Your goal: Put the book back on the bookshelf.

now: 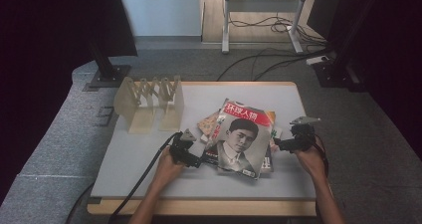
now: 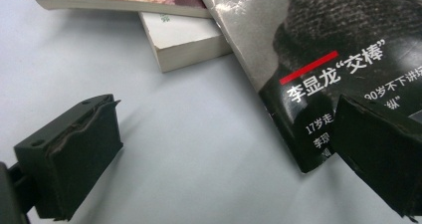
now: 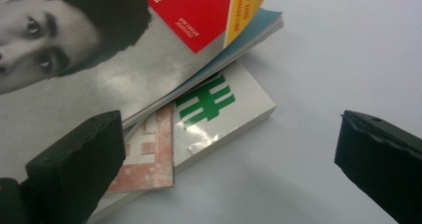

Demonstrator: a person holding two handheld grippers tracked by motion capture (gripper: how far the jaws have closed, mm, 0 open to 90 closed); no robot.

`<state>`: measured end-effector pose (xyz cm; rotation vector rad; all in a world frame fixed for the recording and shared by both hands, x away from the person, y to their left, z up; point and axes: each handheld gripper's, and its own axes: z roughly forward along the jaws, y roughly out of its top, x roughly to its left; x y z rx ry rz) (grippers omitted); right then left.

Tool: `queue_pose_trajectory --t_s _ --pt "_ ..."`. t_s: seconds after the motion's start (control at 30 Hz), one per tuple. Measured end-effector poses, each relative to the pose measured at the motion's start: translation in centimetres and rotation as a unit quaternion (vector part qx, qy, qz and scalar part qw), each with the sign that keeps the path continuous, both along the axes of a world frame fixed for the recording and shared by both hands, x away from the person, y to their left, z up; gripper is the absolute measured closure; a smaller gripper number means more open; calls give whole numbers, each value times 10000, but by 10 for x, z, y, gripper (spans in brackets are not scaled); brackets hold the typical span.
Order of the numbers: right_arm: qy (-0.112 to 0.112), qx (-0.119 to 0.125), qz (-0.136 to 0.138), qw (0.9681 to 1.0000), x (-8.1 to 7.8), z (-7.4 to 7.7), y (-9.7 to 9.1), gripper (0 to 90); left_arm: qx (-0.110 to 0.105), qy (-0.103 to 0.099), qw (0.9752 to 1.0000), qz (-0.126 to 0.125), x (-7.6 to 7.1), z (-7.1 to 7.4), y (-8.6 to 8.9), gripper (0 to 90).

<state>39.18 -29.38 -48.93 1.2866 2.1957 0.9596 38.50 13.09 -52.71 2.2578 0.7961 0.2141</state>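
The magazine (image 1: 241, 142) lies on top of a pile of books (image 1: 211, 124) in the middle of the frame. The left gripper (image 1: 199, 160) and right gripper (image 1: 278, 145) sit wide open at its sides, holding nothing. The rack (image 1: 149, 102) at upper left stands empty, so nothing is put away yet.

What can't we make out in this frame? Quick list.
- High view: books under the glossy portrait-cover magazine; it covers them, so their count is unclear.
- Left gripper view: the magazine's lower text, blocked by the left gripper's black fingers.
- Right gripper view: white book with green print, its title cut off by the magazine.
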Motion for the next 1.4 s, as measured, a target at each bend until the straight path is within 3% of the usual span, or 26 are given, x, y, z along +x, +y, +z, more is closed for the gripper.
queue_pose_trajectory --t_s 0.1,0.3,0.53,1.07,1.4 --pt "33 30 105 9999 0 -2 3 0 122 -51 9999 31 -1 -1 -2 0" --pt "59 141 310 9994 3 -3 11 0 137 -41 9999 33 -1 -1 -3 0" --pt "212 206 441 9986 17 -10 20 0 134 -40 9999 35 -1 -1 -3 0" --pt "464 653 410 9959 54 -20 28 0 122 -28 9999 33 -1 -1 -3 0" --pt "800 1150 401 9893 68 -27 27 0 121 -28 9999 35 -1 -1 -3 0"
